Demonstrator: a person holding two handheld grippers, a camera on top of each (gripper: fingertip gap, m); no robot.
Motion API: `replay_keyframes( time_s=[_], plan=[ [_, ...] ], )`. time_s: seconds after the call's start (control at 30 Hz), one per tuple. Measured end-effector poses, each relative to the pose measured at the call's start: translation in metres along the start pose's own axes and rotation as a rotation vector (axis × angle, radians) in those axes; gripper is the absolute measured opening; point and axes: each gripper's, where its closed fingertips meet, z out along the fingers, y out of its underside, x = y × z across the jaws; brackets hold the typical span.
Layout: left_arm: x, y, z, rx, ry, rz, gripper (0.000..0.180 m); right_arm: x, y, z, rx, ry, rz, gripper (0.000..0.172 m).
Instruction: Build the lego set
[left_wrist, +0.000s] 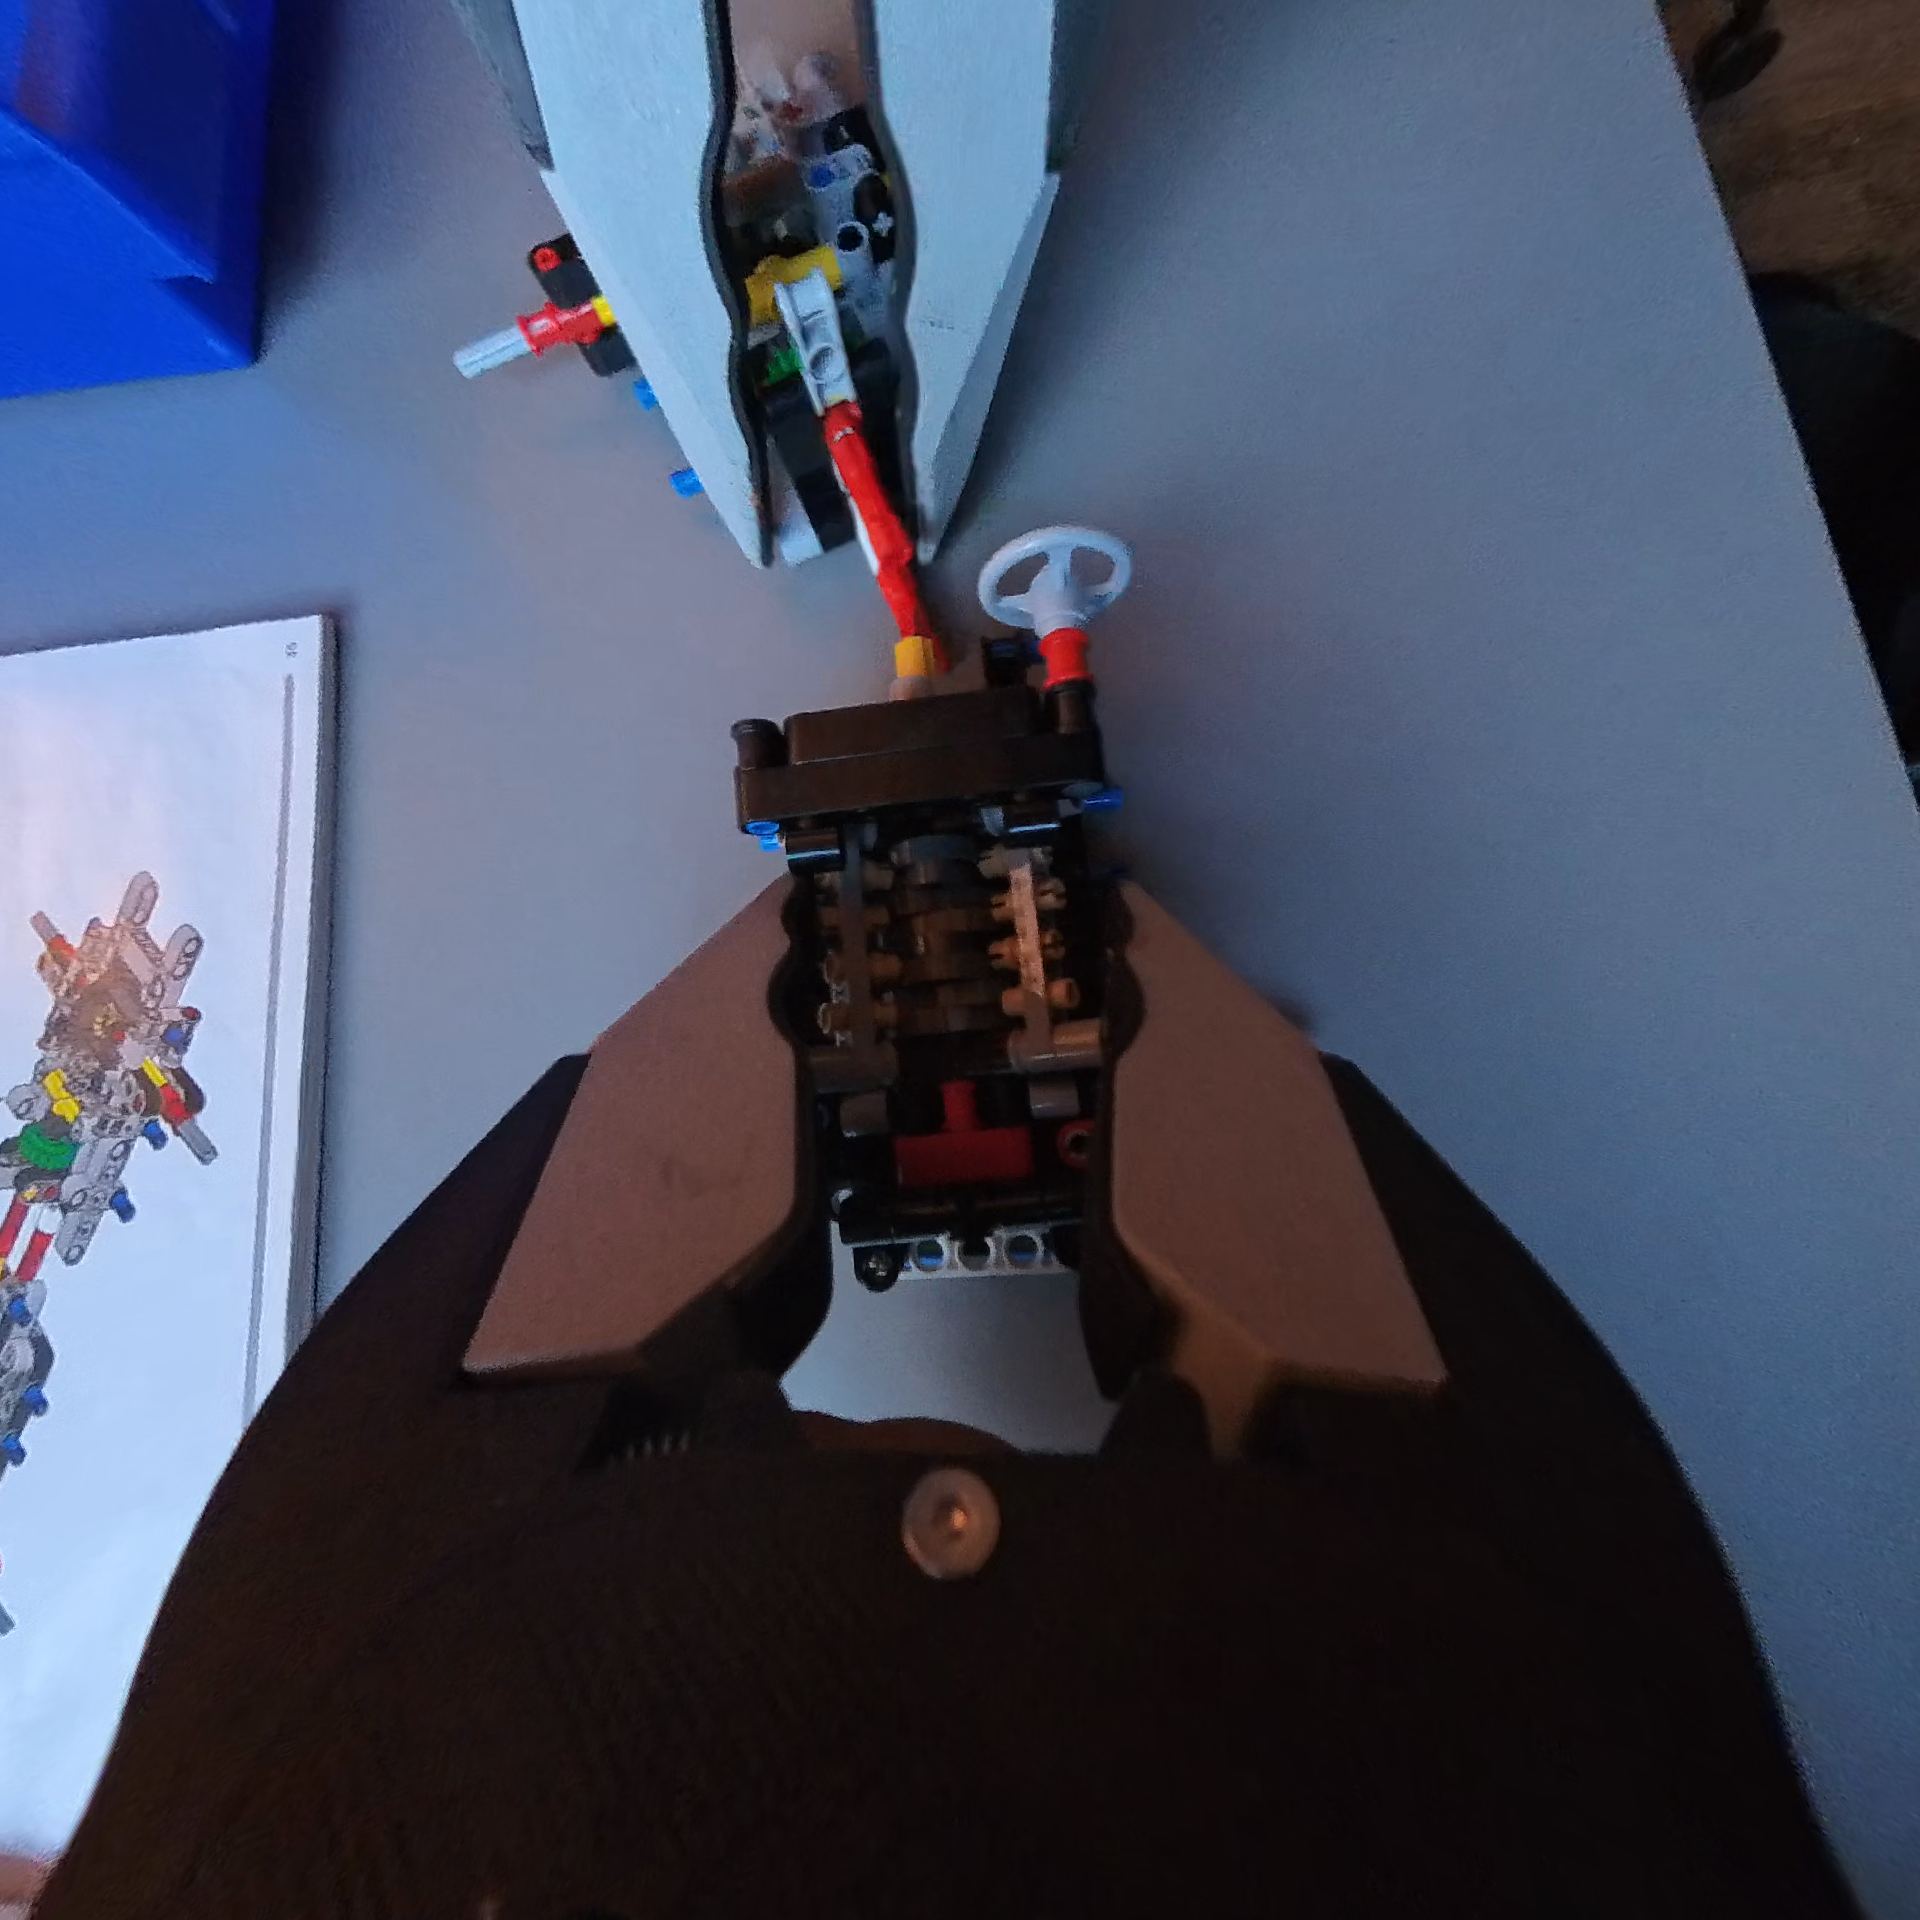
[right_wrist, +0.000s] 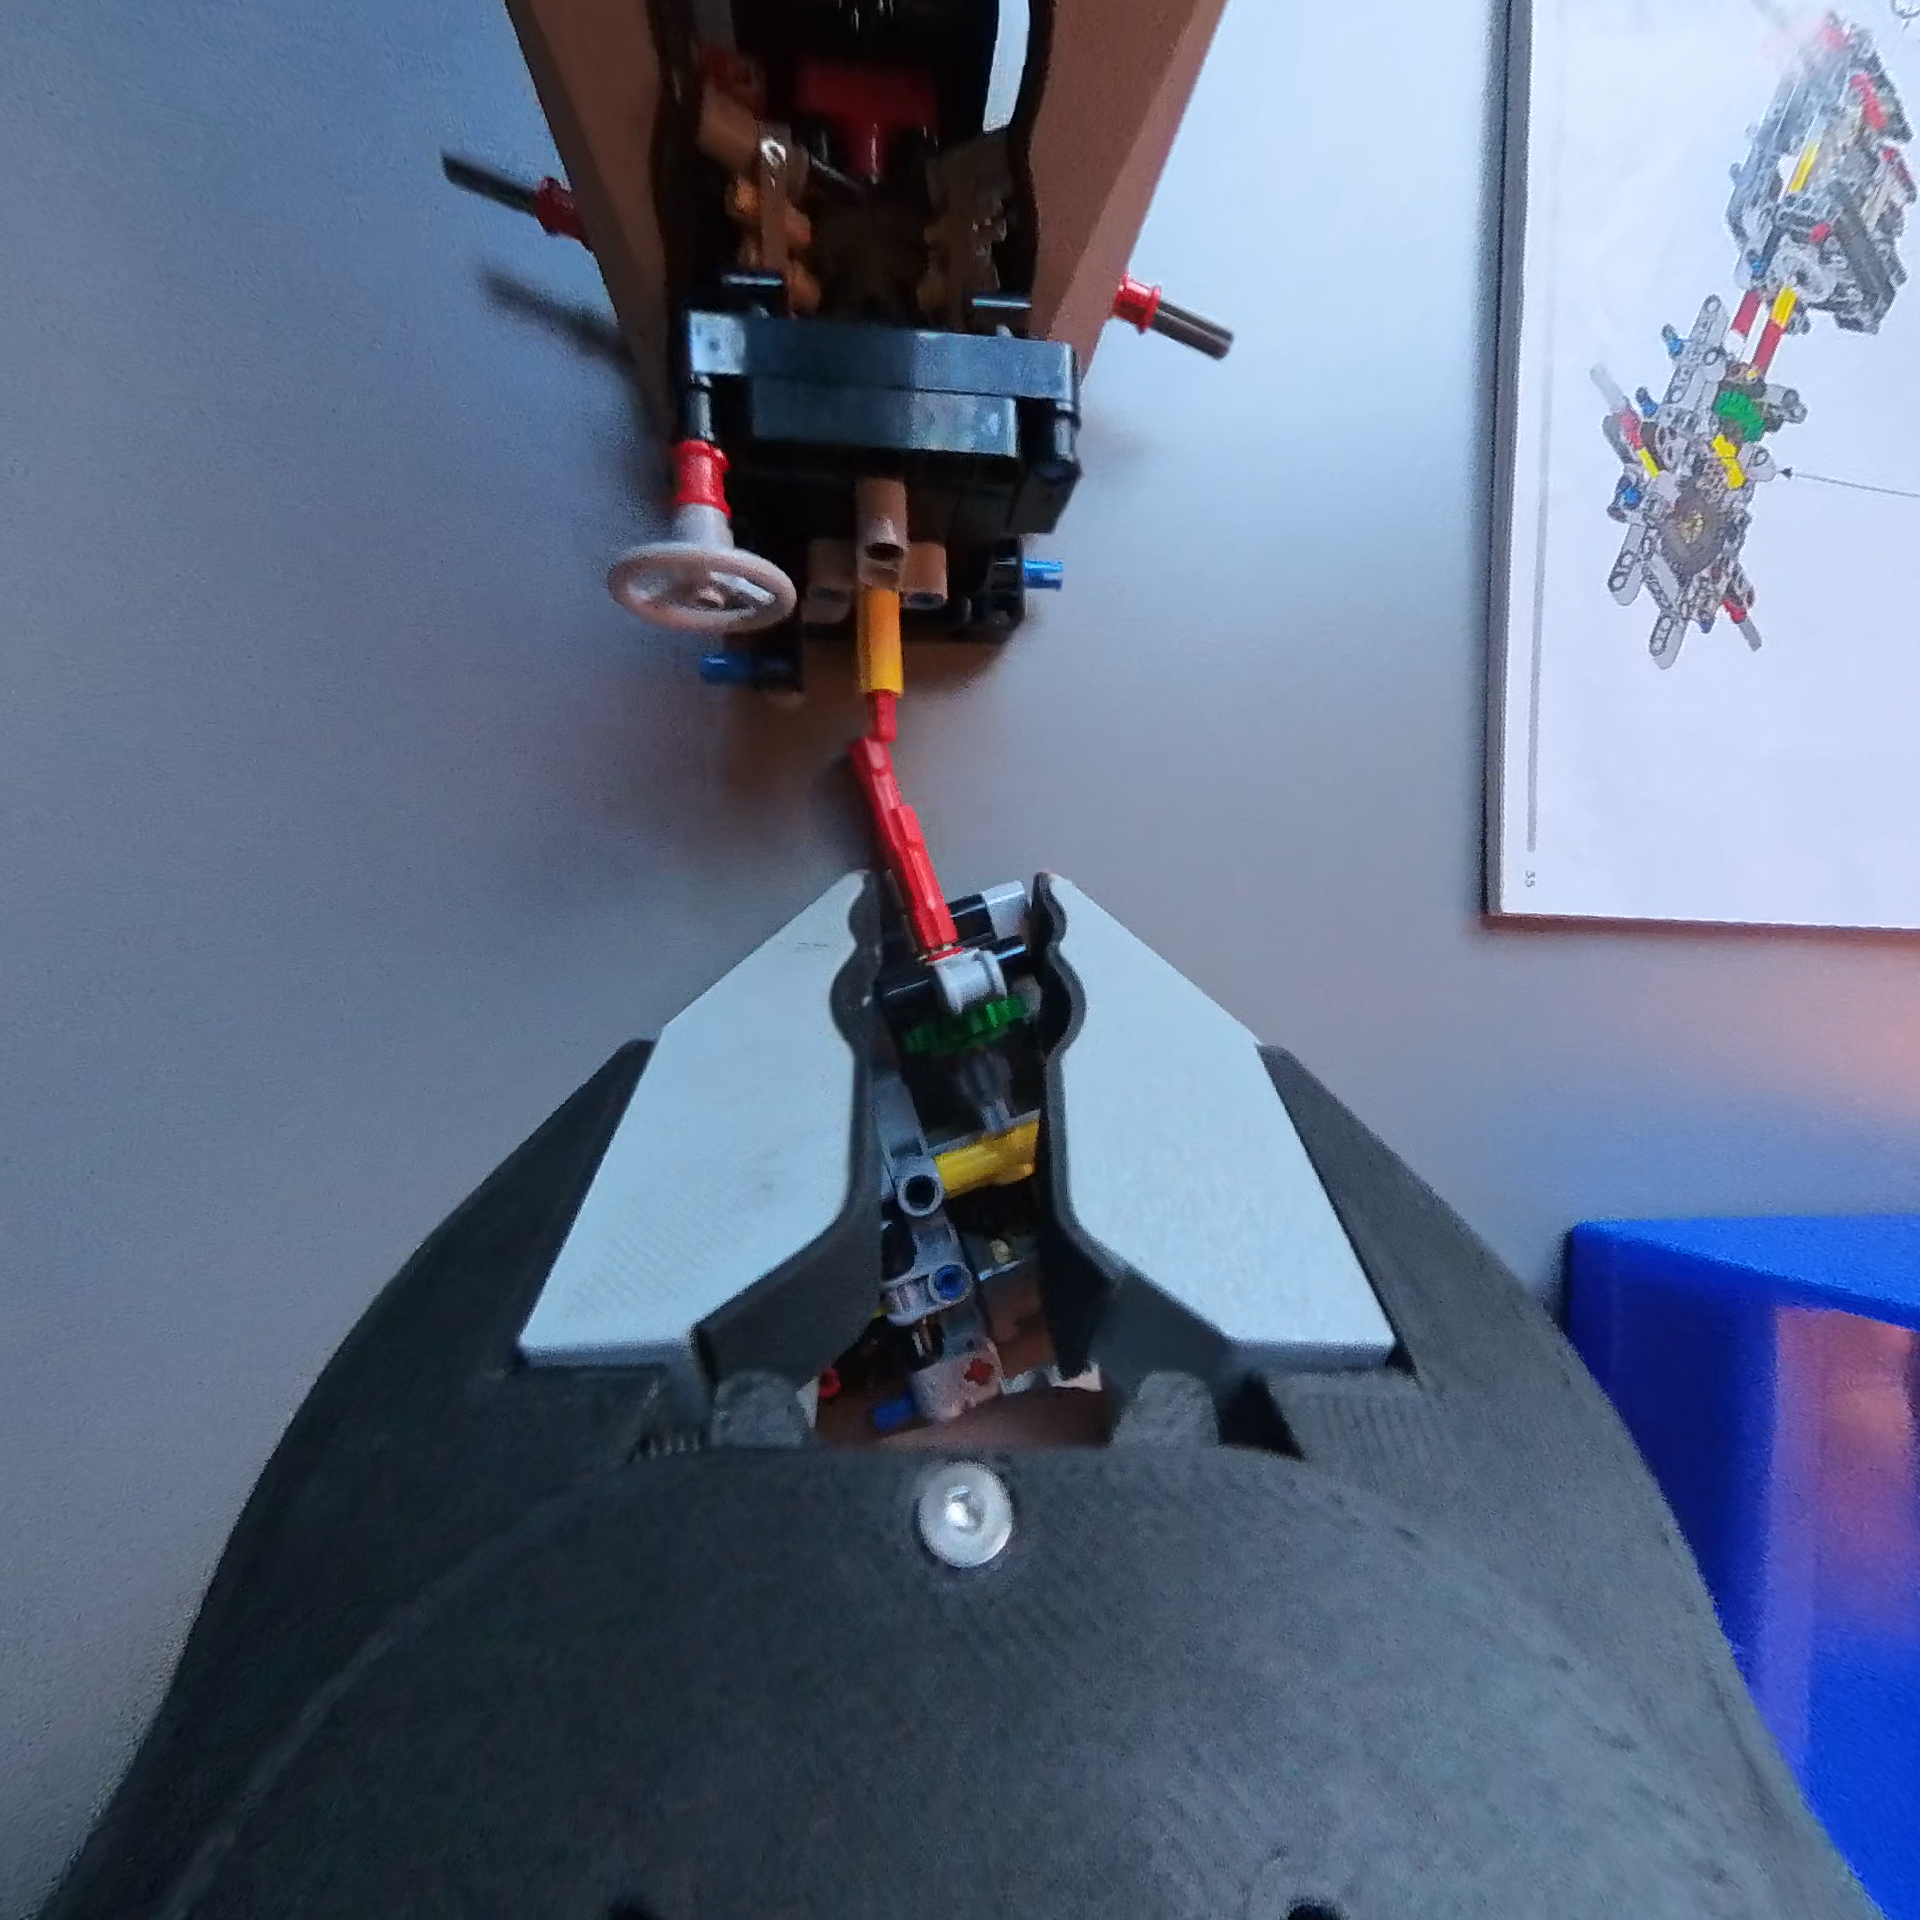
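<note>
**Red axle bridging two toy-brick assemblies, one in each claw**

Black is dominating the left wrist view: the left claw (left_wrist: 951, 935) is gripping a black, boxy toy-brick assembly with tan gears inside (left_wrist: 951, 997), brown fingers (left_wrist: 686, 1091) pressing on both its flanks. Its thick black end plate is sticking out past the fingertips, carrying a small white steering wheel on a red bush (left_wrist: 1055, 582) at one corner.

Facing it head-on, the right claw (right_wrist: 951, 925) is clamping a narrower, multicoloured toy-brick assembly with a green gear and a yellow piece (right_wrist: 961, 1049) between its pale grey fingers (right_wrist: 748, 1122), jaws set closer than the left's.

Here is the relation that counts: a long red cross-shaped axle (right_wrist: 899, 831) is running out from the right claw's assembly, straight across the gap toward the left one, its far tip meeting a yellow sleeve (right_wrist: 878, 649) on the black block's end face. So the axle's long axis is lying nearly along the line joining the two claws, slightly kinked to one side.

Both are hovering over a plain grey bench (left_wrist: 1351, 520). An open instruction booklet with a coloured diagram (left_wrist: 156, 1039) is lying alongside, and a bright blue plastic bin (left_wrist: 114, 177) is sitting at the edge.
</note>
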Motion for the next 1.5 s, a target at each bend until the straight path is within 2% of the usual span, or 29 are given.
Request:
replay_keyframes(
  time_s=[0.2,0.63,1.5],
  plan=[
    [-0.002,-0.004,0.002,0.018,-0.028,-0.008,0.052,0.0,-0.005,0.002,0.043,-0.029,0.075,0.026],
    [-0.004,-0.006,0.003,0.034,-0.015,-0.072,0.052,0.006,-0.005,0.001,0.077,0.053,0.104,0.023],
    [-0.009,-0.006,0.004,0.031,-0.063,-0.161,0.051,0.014,-0.006,0.002,0.081,0.11,0.205,0.022]
  ],
)
